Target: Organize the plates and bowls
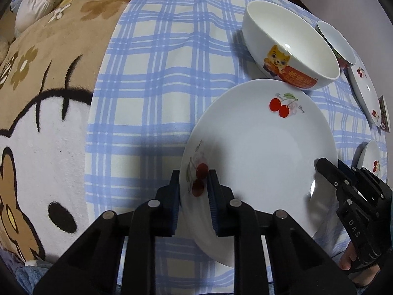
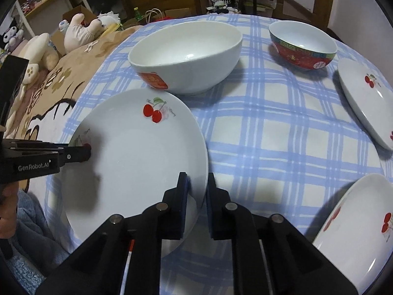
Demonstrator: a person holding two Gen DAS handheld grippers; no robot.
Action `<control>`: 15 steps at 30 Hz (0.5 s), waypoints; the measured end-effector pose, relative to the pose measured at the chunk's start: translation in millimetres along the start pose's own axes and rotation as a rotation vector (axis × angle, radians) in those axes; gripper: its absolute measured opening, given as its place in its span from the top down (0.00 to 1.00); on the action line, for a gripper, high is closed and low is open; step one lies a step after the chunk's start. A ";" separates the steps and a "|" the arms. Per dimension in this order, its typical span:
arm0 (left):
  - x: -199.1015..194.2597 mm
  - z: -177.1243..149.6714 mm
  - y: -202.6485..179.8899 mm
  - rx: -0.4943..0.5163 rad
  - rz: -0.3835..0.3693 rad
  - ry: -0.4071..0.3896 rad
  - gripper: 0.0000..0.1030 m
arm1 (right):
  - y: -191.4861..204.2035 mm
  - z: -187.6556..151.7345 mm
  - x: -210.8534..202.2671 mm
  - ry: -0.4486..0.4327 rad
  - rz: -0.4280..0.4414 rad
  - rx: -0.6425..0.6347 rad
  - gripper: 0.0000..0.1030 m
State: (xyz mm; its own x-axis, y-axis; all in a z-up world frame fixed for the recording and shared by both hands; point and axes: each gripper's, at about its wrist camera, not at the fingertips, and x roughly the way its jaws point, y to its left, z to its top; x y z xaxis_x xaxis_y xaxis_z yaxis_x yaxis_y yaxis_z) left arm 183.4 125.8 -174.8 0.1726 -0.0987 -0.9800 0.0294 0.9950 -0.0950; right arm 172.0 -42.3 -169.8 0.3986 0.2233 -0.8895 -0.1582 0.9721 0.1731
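Note:
A large white plate (image 1: 265,147) (image 2: 137,152) with cherry prints lies on the blue checked tablecloth (image 1: 159,73). My left gripper (image 1: 194,184) straddles its left rim, one finger outside the edge and one over the plate, pads pressed on the rim. It enters the right wrist view from the left as the left gripper (image 2: 86,152). My right gripper (image 2: 196,184) clamps the opposite rim the same way, and shows as the right gripper (image 1: 326,169) in the left wrist view. A white bowl (image 1: 289,46) (image 2: 186,56) with a cat picture stands just behind the plate.
A red patterned bowl (image 2: 302,46) (image 1: 336,44) stands further back right. Two smaller cherry plates lie to the right, one far (image 2: 366,103) and one near (image 2: 356,226). A big plush cushion (image 1: 44,98) borders the cloth on the left.

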 end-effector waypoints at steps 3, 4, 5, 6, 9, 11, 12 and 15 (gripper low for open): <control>-0.1 -0.6 -6.4 0.003 0.003 -0.002 0.80 | -0.8 -0.2 0.6 0.002 0.002 0.005 0.85; -2.7 0.7 -6.5 0.005 0.004 -0.003 0.80 | -0.5 -0.1 0.5 0.003 -0.003 0.007 0.85; -3.4 1.6 -7.8 0.005 0.005 -0.005 0.80 | 0.3 -0.1 0.3 0.004 -0.008 0.004 0.85; -3.9 2.6 -7.9 0.006 0.006 -0.006 0.80 | 0.7 0.2 0.2 0.003 -0.010 0.005 0.85; -9.4 2.4 -8.1 -0.003 -0.005 -0.019 0.80 | 1.0 -0.8 -1.6 -0.001 -0.010 0.010 0.85; -13.2 2.0 -6.2 -0.012 -0.016 -0.034 0.80 | -0.2 -1.9 -2.8 0.001 -0.001 0.021 0.85; -16.2 2.0 -4.1 -0.014 -0.019 -0.041 0.80 | -1.0 -2.3 -3.5 0.002 0.005 0.026 0.85; -25.3 0.2 -4.1 -0.012 -0.025 -0.066 0.80 | -2.9 -3.8 -6.5 -0.004 0.016 0.039 0.85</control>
State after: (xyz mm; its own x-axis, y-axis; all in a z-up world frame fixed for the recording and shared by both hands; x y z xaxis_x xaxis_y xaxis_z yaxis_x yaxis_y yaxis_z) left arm 179.2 124.3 -149.6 0.2360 -0.1235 -0.9639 0.0225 0.9923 -0.1216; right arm 166.4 -46.9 -166.1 0.3996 0.2386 -0.8851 -0.1287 0.9706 0.2035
